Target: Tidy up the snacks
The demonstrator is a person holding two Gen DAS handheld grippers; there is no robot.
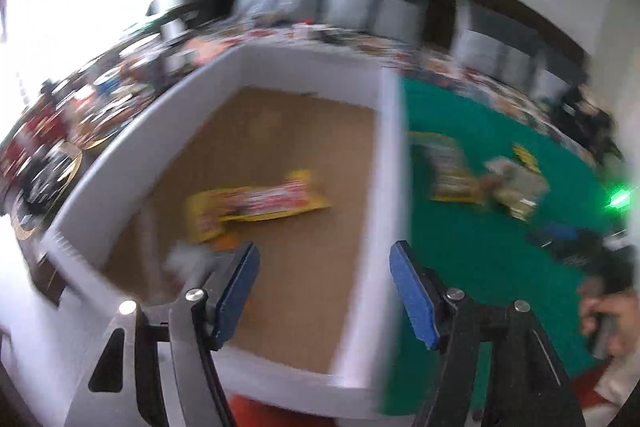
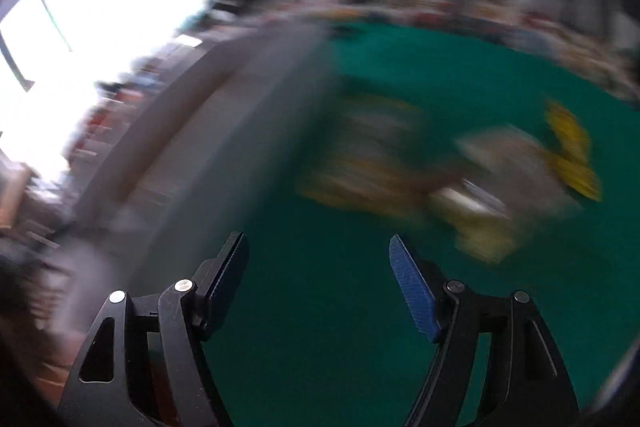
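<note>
A white-walled box (image 1: 390,163) with a brown cardboard floor sits on the green mat (image 1: 500,251). Yellow and red snack packets (image 1: 256,205) lie on its floor. My left gripper (image 1: 324,293) hangs over the box's near part, open, nothing between its blue pads. To the right of the box, several yellow and tan snack packets (image 1: 480,183) lie loose on the mat. In the blurred right wrist view my right gripper (image 2: 318,287) is open and empty above the green mat (image 2: 320,307), with the loose snack packets (image 2: 460,183) ahead and to its right. The box's wall (image 2: 224,131) stands to its left.
A cluttered table edge with plates and packages (image 1: 60,131) runs along the left and back. Grey storage bins (image 1: 352,7) line the far wall. A person's hand on the other gripper (image 1: 608,319) shows at the right edge. A bright window (image 2: 100,11) glares at the upper left.
</note>
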